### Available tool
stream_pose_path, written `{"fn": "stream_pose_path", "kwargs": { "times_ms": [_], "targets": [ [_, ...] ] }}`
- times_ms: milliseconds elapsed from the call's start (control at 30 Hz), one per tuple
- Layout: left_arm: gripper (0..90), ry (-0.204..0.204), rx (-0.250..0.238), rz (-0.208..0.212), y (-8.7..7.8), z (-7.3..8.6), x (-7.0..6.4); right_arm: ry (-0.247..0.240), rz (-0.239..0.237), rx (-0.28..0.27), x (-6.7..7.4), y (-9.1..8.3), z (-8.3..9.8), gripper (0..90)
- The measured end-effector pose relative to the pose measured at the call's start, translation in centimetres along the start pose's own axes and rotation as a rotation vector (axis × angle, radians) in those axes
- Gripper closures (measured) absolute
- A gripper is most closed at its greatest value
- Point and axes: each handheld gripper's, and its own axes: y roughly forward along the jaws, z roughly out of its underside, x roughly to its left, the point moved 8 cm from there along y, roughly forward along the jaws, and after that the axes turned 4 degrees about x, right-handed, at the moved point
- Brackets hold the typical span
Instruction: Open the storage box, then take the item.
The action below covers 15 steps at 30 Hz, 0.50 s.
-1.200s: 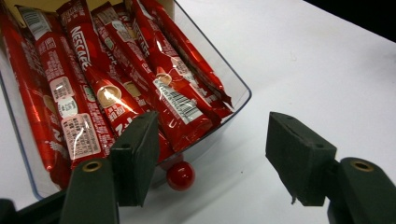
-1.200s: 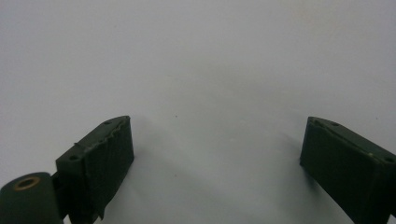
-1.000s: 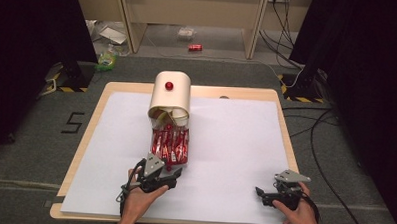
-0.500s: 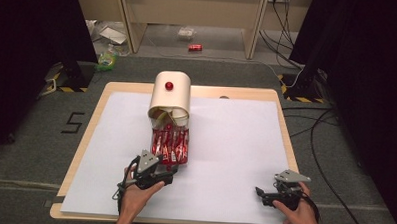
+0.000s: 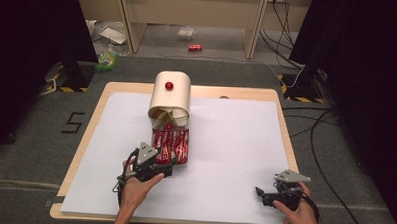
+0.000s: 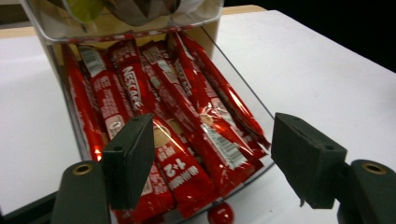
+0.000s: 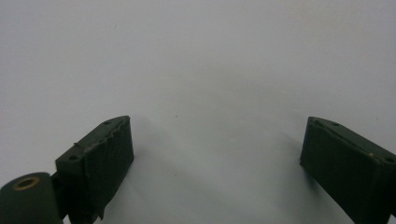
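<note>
In clear tray (image 6: 243,88), glossy red sachets (image 6: 187,121)

We count about six red sachets (image 6: 187,121) in one clear drawer (image 6: 243,100) of one dispenser (image 5: 171,93).

Left gripper (image 5: 165,167) now drawn a little back toward the near table edge from the front of the clear drawer (image 6: 243,100) of red sachets (image 6: 187,126), turned slightly. Jaws just opened wider, standing apart over the drawer's front end, pressing on nothing.
</note>
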Motion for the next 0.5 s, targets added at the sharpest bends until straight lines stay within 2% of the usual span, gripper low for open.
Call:
{"fn": "stream_pose_path", "kwargs": {
  "times_ms": [200, 500],
  "targets": [
    [30.5, -0.006, -0.010, -0.024, 0.2, -0.8, 0.7, 0.000, 0.000, 0.000, 0.0, 0.0, 0.0, 9.9],
    [30.7, -0.004, 0.018, -0.038, 1.3, -1.1, 0.9, 0.000, 0.000, 0.001, 0.0, 0.0, 0.0, 9.9]
  ]
}}
